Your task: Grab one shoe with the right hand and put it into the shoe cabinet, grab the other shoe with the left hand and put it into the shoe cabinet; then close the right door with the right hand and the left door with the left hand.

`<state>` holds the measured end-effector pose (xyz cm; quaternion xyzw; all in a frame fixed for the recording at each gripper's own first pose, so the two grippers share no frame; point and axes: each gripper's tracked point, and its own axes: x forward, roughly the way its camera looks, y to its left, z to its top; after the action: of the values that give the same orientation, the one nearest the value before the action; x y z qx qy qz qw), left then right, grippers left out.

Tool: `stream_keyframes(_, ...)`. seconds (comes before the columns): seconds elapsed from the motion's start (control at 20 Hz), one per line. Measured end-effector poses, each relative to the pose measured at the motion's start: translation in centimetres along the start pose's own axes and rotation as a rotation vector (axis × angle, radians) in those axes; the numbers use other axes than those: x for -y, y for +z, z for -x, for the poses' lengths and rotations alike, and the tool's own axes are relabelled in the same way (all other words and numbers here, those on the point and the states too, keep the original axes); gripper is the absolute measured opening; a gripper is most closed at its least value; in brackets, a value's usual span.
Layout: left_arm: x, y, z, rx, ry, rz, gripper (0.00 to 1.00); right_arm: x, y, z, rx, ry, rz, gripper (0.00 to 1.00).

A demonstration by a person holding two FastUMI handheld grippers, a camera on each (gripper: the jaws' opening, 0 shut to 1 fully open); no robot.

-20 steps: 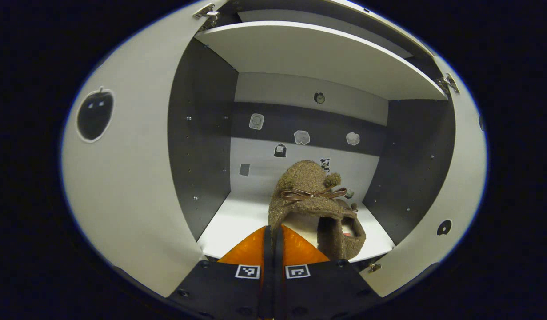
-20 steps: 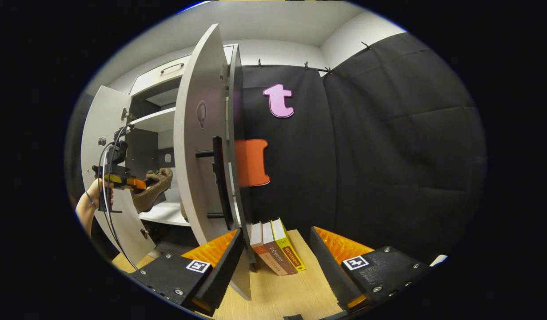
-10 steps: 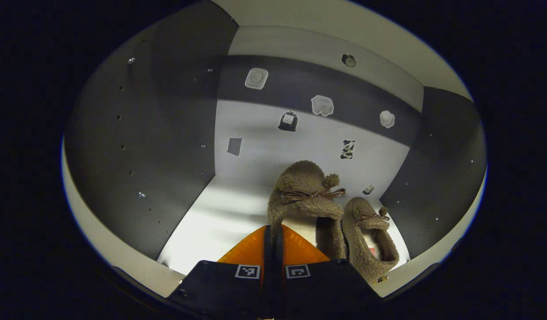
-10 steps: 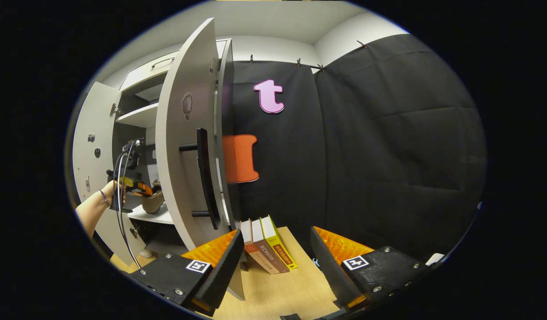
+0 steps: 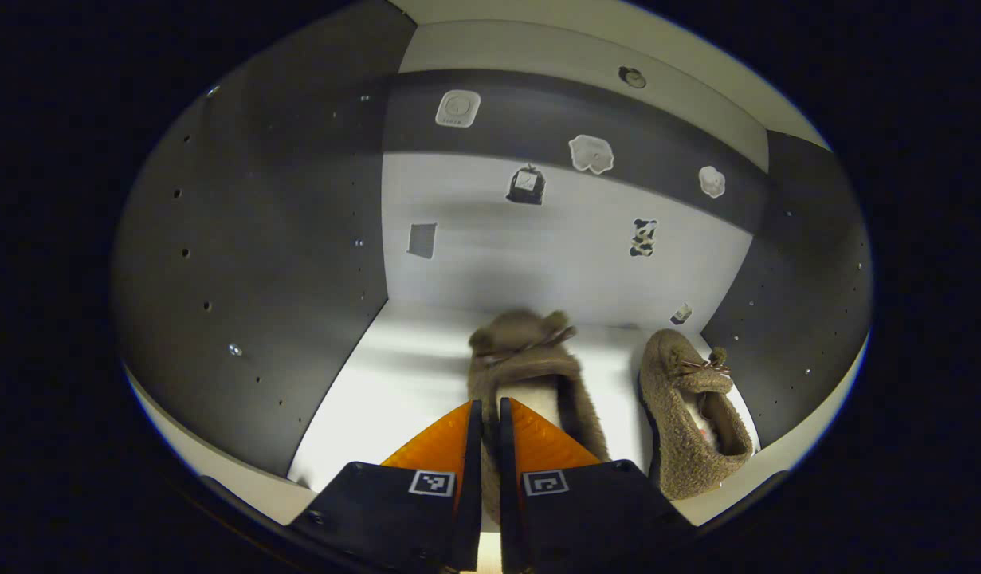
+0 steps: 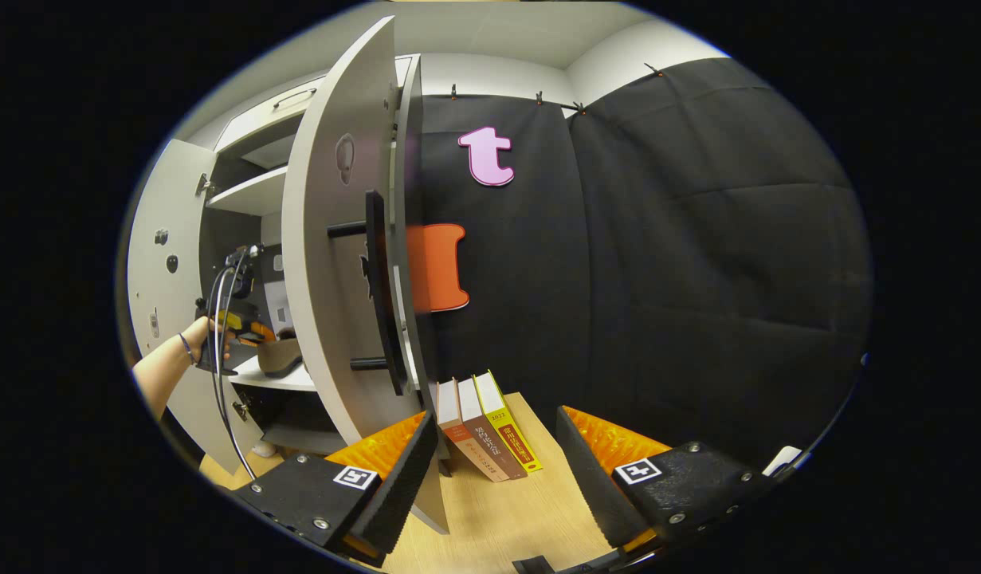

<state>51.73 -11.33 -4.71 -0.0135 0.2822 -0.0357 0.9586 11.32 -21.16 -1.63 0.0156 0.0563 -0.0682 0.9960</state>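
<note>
Inside the shoe cabinet [image 5: 243, 263], two fuzzy brown shoes sit on the white shelf [image 5: 378, 383]. The right shoe [image 5: 693, 414] rests near the right wall. The left shoe [image 5: 530, 375] lies just beyond the left gripper [image 5: 484, 414], whose fingers are almost together with a thin gap; whether they pinch its heel, I cannot tell. Pulling back before letting go would likely drag that shoe off the shelf. The right gripper [image 6: 490, 446] hangs spread and empty near the right door [image 6: 331, 263] — both doors stand open.
</note>
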Motion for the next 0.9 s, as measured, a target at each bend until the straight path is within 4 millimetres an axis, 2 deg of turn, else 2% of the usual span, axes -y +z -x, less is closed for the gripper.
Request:
stream_keyframes(0.05,0.0,0.7,0.8,0.02,0.008,-0.028,0.14,-0.1,-0.1,-0.1,-0.001,-0.003,0.011,0.93)
stream_keyframes(0.1,0.5,1.3,1.8,0.038,-0.002,-0.045,0.18,0.0,-0.3,-0.1,-0.003,-0.005,0.018,0.93)
stream_keyframes(0.15,1.1,1.8,2.6,0.055,-0.018,-0.054,0.34,-0.2,-0.5,-0.3,-0.006,-0.006,0.018,0.93)
stream_keyframes(0.25,1.8,3.0,4.7,0.098,-0.036,-0.066,0.53,-0.3,-0.9,-0.5,-0.012,-0.003,0.008,0.93)
stream_keyframes(0.3,2.0,3.5,6.1,0.119,-0.035,-0.069,0.54,-0.2,-1.0,-0.6,-0.01,-0.004,0.003,0.93)
stream_keyframes(0.4,2.7,4.9,9.2,0.186,-0.051,-0.075,0.55,0.1,-1.0,-1.0,-0.002,-0.009,0.001,0.93)
stream_keyframes(0.6,3.1,6.6,16.4,0.305,-0.063,-0.075,0.76,-0.2,-1.0,-1.9,0.004,0.021,-0.002,0.93)
stream_keyframes(0.65,3.2,6.8,18.3,0.337,-0.063,-0.076,0.84,-0.4,-0.9,-2.0,0.007,0.034,0.005,0.93)
stream_keyframes(0.75,2.9,6.9,22.0,0.4,-0.055,-0.079,0.96,-1.6,-1.0,-2.2,0.005,0.093,0.018,0.93)
stream_keyframes(0.9,1.8,6.1,27.6,0.467,-0.017,-0.077,0.95,-2.8,-0.6,-2.4,0.012,0.157,0.022,0.93)
